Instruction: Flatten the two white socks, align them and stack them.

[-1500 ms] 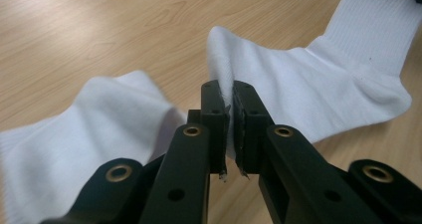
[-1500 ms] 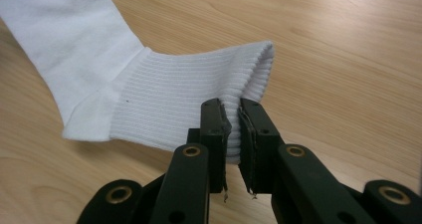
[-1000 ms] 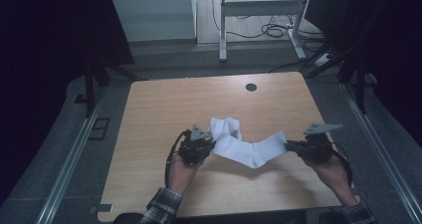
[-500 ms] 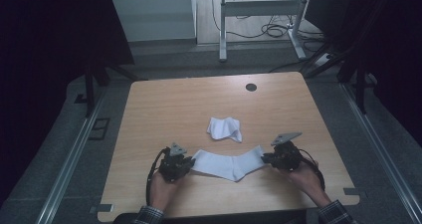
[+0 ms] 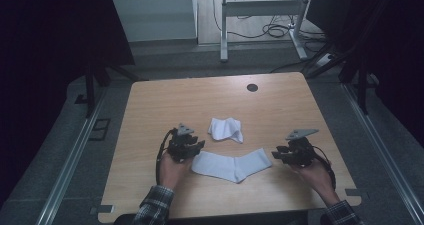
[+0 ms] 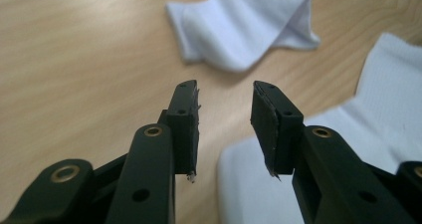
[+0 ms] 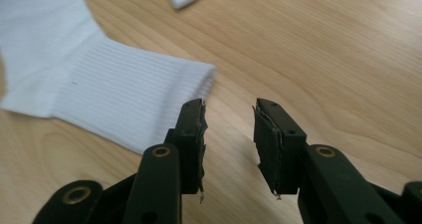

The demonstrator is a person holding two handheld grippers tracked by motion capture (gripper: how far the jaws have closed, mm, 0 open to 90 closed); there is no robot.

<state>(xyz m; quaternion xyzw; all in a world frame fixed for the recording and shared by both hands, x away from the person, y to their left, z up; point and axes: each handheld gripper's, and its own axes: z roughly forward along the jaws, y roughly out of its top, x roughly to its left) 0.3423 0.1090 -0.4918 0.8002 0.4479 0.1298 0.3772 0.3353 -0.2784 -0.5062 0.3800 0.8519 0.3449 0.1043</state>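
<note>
i have a gripper in each hand, low over the wooden table (image 5: pixel 150 110). the flat white sock (image 5: pixel 232 165) lies spread on the wood near my edge of the table, between my two hands, bent in a shallow v. my left gripper (image 5: pixel 192 147) sits at the sock's left end; its jaws have just been opening and now stand narrowly apart with nothing between them. in the left gripper view the flat sock (image 6: pixel 348 149) lies under and beside the right-hand jaw, and bare wood shows through the gap. my right gripper (image 5: pixel 280 152) sits just off the sock's right end, the ribbed cuff; its jaws have also just been opening and stand at a similar narrow gap, empty. in the right gripper view the cuff edge (image 7: pixel 201 79) lies just beyond the tip of the left-hand jaw, not pinched. a second, crumpled white sock (image 5: pixel 226 129) rests farther up the table, near the flat one but apart from it. a dark round hole (image 5: pixel 252 87) marks the far side of the tabletop.
</note>
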